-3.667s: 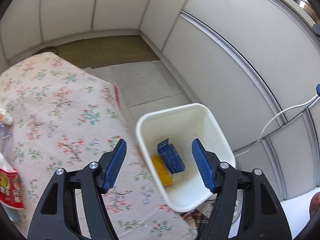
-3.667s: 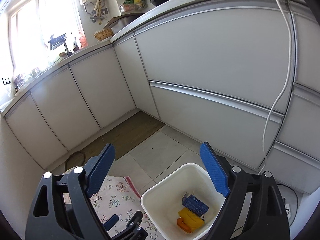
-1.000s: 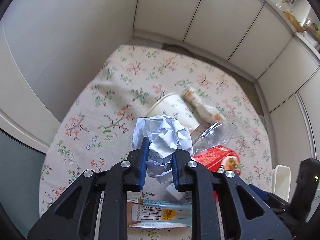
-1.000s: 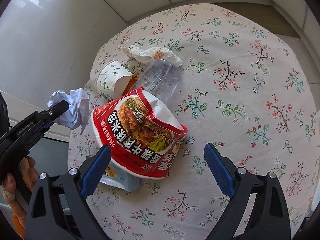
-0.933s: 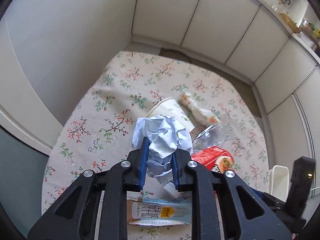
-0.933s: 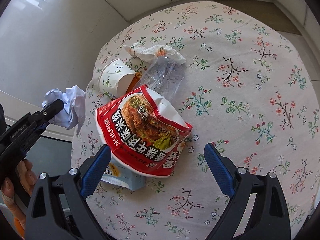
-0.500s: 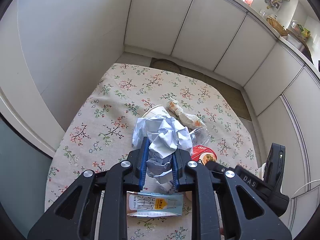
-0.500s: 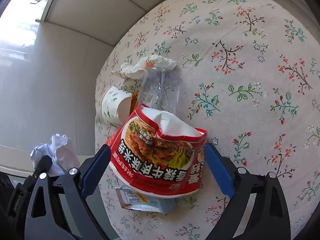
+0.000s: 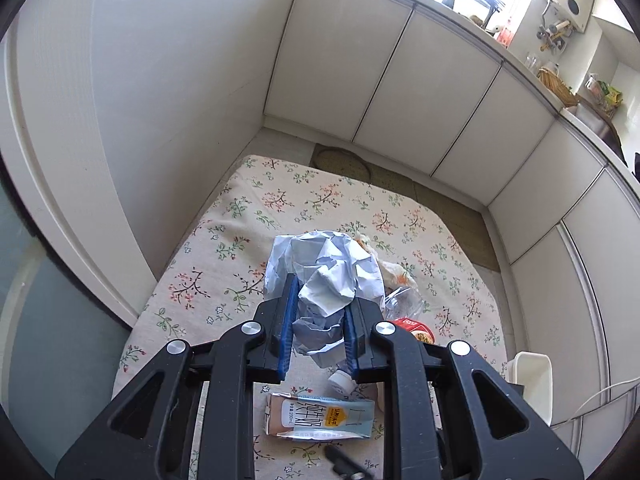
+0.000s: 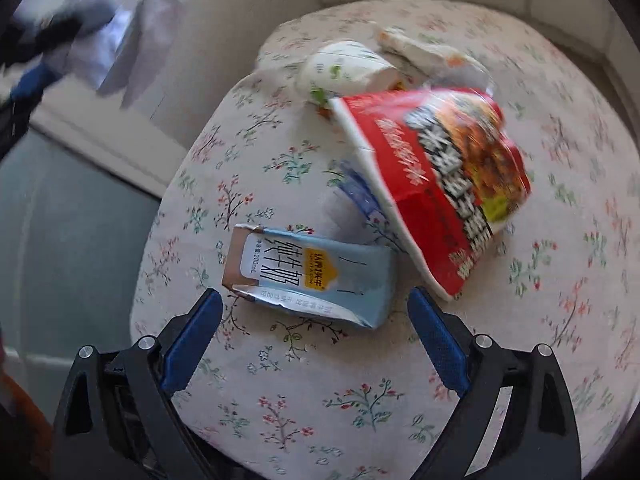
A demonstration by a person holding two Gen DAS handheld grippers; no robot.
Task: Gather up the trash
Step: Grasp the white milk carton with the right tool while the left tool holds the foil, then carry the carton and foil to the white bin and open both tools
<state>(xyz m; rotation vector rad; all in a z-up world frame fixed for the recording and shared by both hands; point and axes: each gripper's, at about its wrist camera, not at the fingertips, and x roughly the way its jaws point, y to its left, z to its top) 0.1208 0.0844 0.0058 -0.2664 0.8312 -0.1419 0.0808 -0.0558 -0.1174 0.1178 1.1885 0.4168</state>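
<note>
My left gripper (image 9: 320,292) is shut on a crumpled white paper ball (image 9: 326,272) and holds it high above the floral table (image 9: 280,208). In the right wrist view that paper ball (image 10: 136,20) shows blurred at the upper left. My right gripper (image 10: 316,308) is open, hovering just in front of a flattened blue milk carton (image 10: 312,276) lying on the cloth. Behind the carton lies a red instant-noodle bowl (image 10: 440,176) on its side, then a paper cup (image 10: 344,68) and a crumpled wrapper (image 10: 424,52). The milk carton (image 9: 320,418) also lies below my left gripper.
A white bin (image 9: 532,384) stands on the floor off the table's right edge. White cabinets (image 9: 400,92) line the far wall and a white panel (image 9: 140,120) borders the table's left side. A small white cap (image 9: 340,380) and a clear plastic bag (image 9: 400,304) lie on the cloth.
My left gripper has risen with the paper ball, so the table looks farther away. My right gripper swung from over the noodle bowl toward the milk carton, which now lies between its open fingers.
</note>
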